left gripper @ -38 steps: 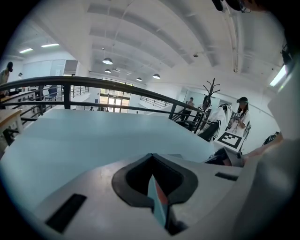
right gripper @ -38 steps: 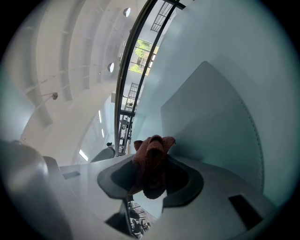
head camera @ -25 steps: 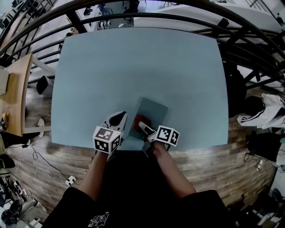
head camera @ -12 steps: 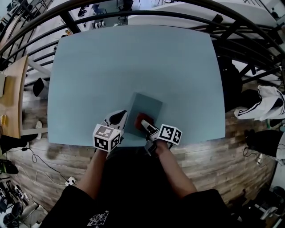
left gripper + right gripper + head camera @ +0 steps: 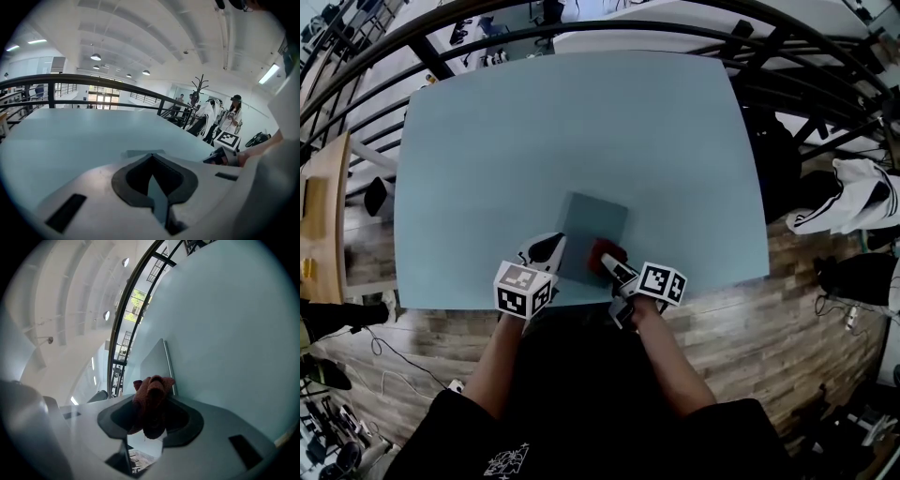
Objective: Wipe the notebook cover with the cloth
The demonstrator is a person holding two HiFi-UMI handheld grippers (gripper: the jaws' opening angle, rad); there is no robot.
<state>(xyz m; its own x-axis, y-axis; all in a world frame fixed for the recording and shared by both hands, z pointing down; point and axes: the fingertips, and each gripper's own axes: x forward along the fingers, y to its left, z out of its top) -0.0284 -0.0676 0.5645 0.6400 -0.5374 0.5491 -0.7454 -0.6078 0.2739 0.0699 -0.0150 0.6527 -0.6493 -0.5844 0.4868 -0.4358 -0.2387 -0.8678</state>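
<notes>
A grey-teal notebook (image 5: 586,223) lies flat near the front edge of the pale blue table (image 5: 562,122). My right gripper (image 5: 608,263) is shut on a bunched dark red cloth (image 5: 605,250), which rests on the near right part of the cover. In the right gripper view the cloth (image 5: 151,392) sticks out past the jaw tips, and the notebook (image 5: 152,363) runs away beyond it. My left gripper (image 5: 547,250) sits at the notebook's near left edge. Its jaws (image 5: 150,157) are shut, tips together, with the notebook's (image 5: 140,153) edge just ahead.
The table's front edge (image 5: 581,302) lies right under both grippers, with wooden floor (image 5: 787,309) beyond. A black railing (image 5: 581,33) curves round the far side. A white and black garment (image 5: 853,202) lies at the right. People (image 5: 232,117) stand in the background.
My right gripper has carried the cloth to the right across the near part of the cover. The left gripper has stayed at the notebook's left edge.
</notes>
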